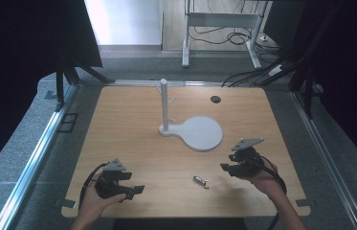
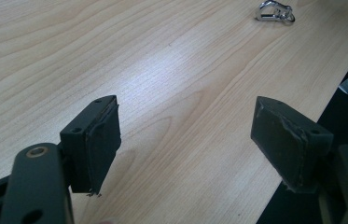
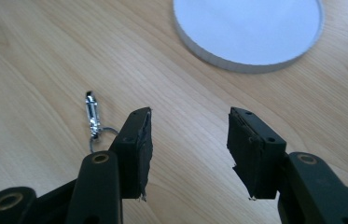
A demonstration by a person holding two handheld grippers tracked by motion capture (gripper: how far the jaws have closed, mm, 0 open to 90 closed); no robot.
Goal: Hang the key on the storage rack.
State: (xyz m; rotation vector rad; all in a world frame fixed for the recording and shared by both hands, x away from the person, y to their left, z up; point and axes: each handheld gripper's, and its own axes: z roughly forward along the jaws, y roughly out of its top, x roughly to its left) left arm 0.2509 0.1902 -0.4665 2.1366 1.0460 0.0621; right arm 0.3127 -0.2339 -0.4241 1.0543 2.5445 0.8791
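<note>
A small silver key clip with a ring [image 1: 202,181] lies on the wooden table [image 1: 133,139] near its front edge, between my two grippers. In the left gripper view the key clip [image 2: 274,11] is far ahead at the top right; in the right gripper view the key clip [image 3: 92,119] lies just left of the left jaw. A white stand with an upright post and pegs [image 1: 164,103] rises from a round white base [image 1: 202,132] at mid-table. My left gripper [image 1: 137,190] is open and holds nothing. My right gripper [image 1: 225,167] is open too, right of the clip.
The white round base [image 3: 248,30] lies ahead of the right gripper. A dark cable hole [image 1: 215,99] sits at the table's far right. Metal rails [image 1: 32,158] run along both sides of the table. The table's front edge [image 2: 297,140] is close to the left gripper.
</note>
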